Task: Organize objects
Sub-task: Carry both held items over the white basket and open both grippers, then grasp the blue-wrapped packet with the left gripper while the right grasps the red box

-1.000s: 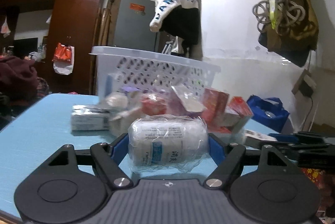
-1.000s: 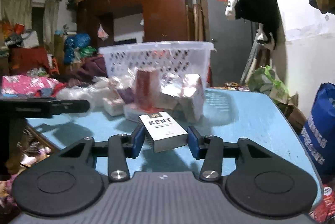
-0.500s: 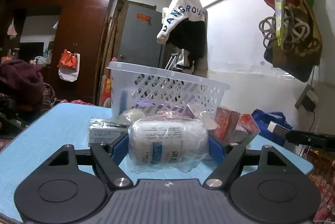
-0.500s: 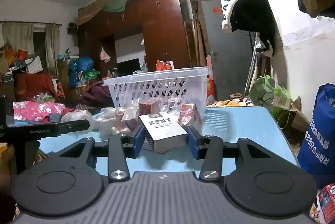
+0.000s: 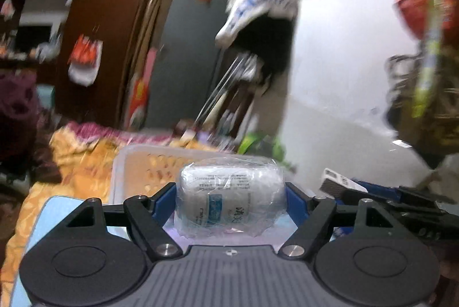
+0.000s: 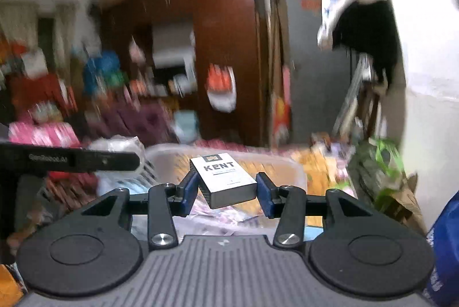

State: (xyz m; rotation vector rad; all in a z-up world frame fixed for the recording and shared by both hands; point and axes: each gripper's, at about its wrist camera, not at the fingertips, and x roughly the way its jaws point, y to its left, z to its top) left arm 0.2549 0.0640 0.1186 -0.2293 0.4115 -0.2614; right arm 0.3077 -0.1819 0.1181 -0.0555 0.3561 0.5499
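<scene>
- Left gripper (image 5: 230,199) up over the white basket (image 5: 123,163), its jaws clamped on the wrapped bottle (image 5: 229,196), squeezing it at either end, bottle lying crosswise
- That crinkly film looks slippery and loose; I'd say the hard bottle underneath is what carries the grip, and it seems light
- Right gripper (image 6: 227,191) alongside, jaws closed on the KENT box (image 6: 225,178), pinched across its two long sides, printed face up
- The box is stiff card, likely light, but it would dent if squeezed hard; the flat sides are the sensible place to hold it
- The basket's rim (image 6: 295,168) sits just below and beyond the box, blue worktop (image 5: 54,218) at the near edge
- Background badly smeared, so what's inside the basket can't be made out
- Both things look ready to be dropped in
</scene>
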